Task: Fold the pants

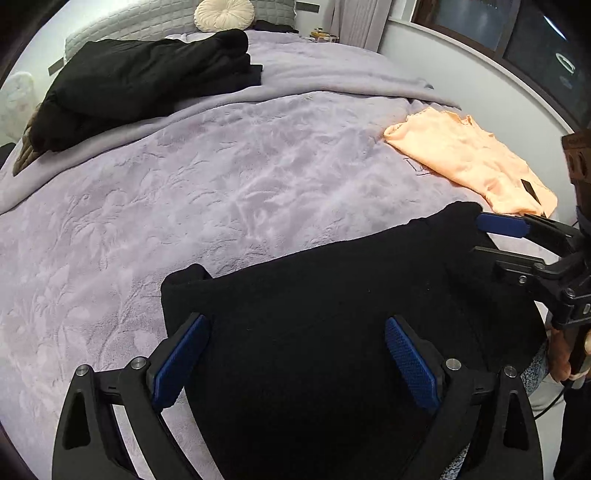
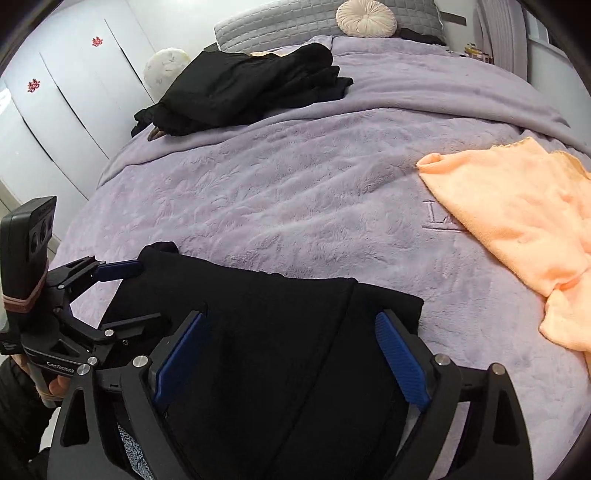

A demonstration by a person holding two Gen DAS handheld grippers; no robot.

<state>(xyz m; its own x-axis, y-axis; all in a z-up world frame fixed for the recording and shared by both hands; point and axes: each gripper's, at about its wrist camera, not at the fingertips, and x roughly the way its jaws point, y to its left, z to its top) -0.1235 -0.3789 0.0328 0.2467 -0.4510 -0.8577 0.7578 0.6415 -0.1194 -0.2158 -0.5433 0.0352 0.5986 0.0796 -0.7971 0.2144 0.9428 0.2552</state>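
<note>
Black pants [image 1: 314, 291] lie folded in a flat stack at the near edge of a lilac blanket [image 1: 192, 184]. My left gripper [image 1: 295, 362] hangs over their left part, jaws wide open, blue pads [image 1: 181, 362] clear of the cloth. In the same view my right gripper [image 1: 496, 245] stands open at the pants' right corner. From the right wrist, the pants [image 2: 277, 317] show a fold line running down the cloth. There my right gripper [image 2: 291, 358] is open above them, and my left gripper [image 2: 131, 295] is open at the left corner.
A pile of dark clothes [image 2: 251, 85] lies at the far left of the bed. An orange garment [image 2: 517, 214] is spread at the right. A round cushion [image 2: 365, 16] and grey pillows sit at the head. White wardrobe doors [image 2: 55, 96] stand left of the bed.
</note>
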